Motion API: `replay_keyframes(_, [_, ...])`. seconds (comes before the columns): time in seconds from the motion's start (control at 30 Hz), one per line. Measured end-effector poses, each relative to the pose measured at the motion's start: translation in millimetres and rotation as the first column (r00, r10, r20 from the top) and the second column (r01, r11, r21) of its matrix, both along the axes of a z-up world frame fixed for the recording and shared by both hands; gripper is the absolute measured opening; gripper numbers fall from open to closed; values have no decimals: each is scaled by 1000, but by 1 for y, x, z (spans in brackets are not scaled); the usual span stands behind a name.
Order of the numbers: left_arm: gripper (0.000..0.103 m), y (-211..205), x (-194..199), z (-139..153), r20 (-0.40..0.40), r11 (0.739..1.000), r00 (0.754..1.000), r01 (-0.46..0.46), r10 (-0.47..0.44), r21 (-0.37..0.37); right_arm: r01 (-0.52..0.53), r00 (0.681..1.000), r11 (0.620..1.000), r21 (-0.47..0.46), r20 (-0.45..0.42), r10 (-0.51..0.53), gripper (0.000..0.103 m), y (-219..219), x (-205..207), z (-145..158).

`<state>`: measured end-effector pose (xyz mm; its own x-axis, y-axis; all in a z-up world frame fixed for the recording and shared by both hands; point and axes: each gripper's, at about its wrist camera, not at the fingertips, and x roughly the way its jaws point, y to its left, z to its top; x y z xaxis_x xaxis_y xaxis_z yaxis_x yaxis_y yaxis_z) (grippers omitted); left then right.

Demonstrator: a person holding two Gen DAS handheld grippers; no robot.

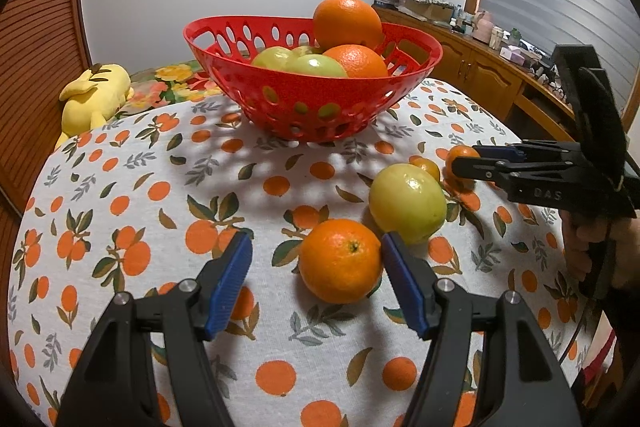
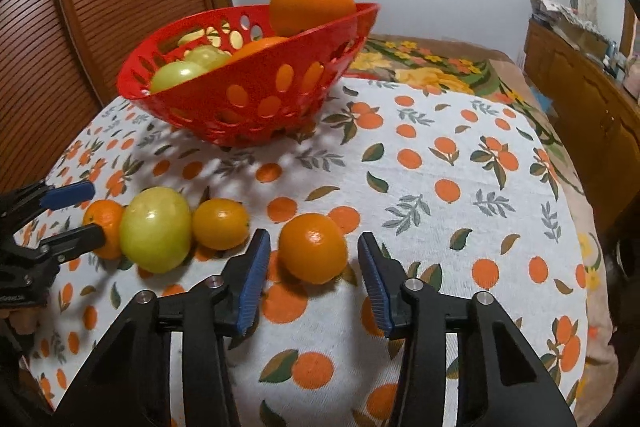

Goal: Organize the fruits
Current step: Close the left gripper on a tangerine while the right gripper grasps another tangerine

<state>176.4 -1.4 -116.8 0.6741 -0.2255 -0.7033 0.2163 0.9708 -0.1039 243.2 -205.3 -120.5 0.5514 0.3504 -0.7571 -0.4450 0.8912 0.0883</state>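
Note:
A red perforated basket (image 1: 280, 99) (image 2: 208, 115) holds oranges and green apples at the table's far side. On the cloth lie an orange (image 1: 340, 261) (image 2: 102, 223), a green apple (image 1: 406, 203) (image 2: 156, 229), a small yellow-orange citrus (image 1: 426, 167) (image 2: 220, 223) and a small orange (image 1: 460, 163) (image 2: 312, 247). My left gripper (image 1: 316, 283) (image 2: 80, 213) is open, its fingers either side of the orange. My right gripper (image 2: 312, 275) (image 1: 466, 155) is open, its fingers either side of the small orange.
The table carries an orange-print cloth (image 1: 160, 195). A yellow plush toy (image 1: 94, 95) lies on a floral bed behind. Wooden slatted doors (image 2: 100, 7) stand on the left, and a cluttered wooden cabinet (image 1: 480, 63) on the right.

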Motion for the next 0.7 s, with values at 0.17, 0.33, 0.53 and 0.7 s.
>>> replay_keyframes(0.17, [67, -2, -1, -2, -13, 1000, 1000, 5, -5, 4, -9, 1000, 1000, 9, -8, 9, 35, 0, 0, 0])
replay_keyframes(0.33, [67, -3, -1, -3, -19, 1000, 1000, 7, -7, 10, -2, 1000, 1000, 30, -8, 2, 35, -4, -4, 0])
replay_keyframes(0.53, [67, -4, 3, -7, -35, 1000, 999, 2, -2, 14, 2, 1000, 999, 39, -2, -2, 35, -7, -9, -1])
replay_keyframes(0.7, [67, -5, 4, -9, -45, 1000, 999, 13, -13, 6, 4, 1000, 999, 43, -2, -4, 35, -7, -9, -3])
